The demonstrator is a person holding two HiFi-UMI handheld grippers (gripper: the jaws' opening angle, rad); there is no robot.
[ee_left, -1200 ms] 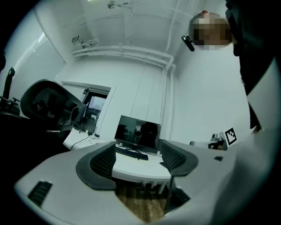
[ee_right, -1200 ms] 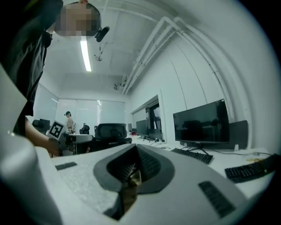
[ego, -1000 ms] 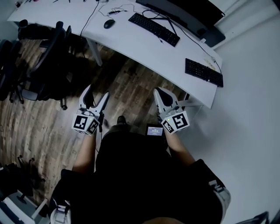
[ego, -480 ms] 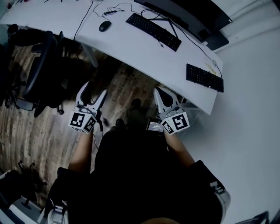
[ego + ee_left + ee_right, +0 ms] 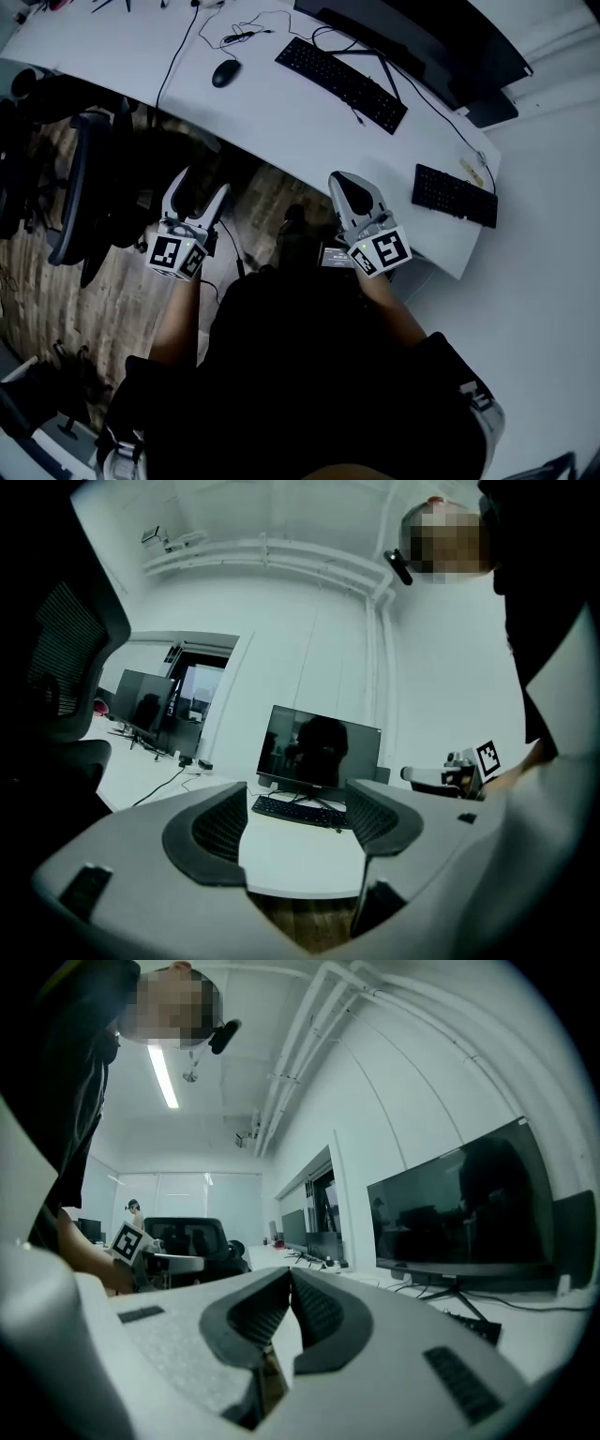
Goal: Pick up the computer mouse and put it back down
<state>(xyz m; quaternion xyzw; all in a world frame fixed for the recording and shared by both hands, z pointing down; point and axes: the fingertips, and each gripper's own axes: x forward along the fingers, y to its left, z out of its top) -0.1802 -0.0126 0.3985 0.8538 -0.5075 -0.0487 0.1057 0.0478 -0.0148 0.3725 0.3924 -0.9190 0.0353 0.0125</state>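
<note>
Short of the long white curved desk (image 5: 281, 108) and its flat black keyboard (image 5: 340, 71), both tools are hovering: white left gripper (image 5: 200, 187) spread wide and empty, white right gripper (image 5: 343, 180) pinched together on nothing. Well beyond them, left of the keyboard, the small black oval computer mouse (image 5: 226, 72) is lying untouched; closed jaws risk shoving it or snagging its thin cable (image 5: 246, 36).

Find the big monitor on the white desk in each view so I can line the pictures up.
Head view: the monitor runs along the top edge, right of centre, behind the long keyboard.
Left gripper view: centre, dark screen facing the camera, just above the open left claw.
Right gripper view: right side, seen at an angle, beyond the shut right claw.
Shared landmark: the white desk under it.
</note>
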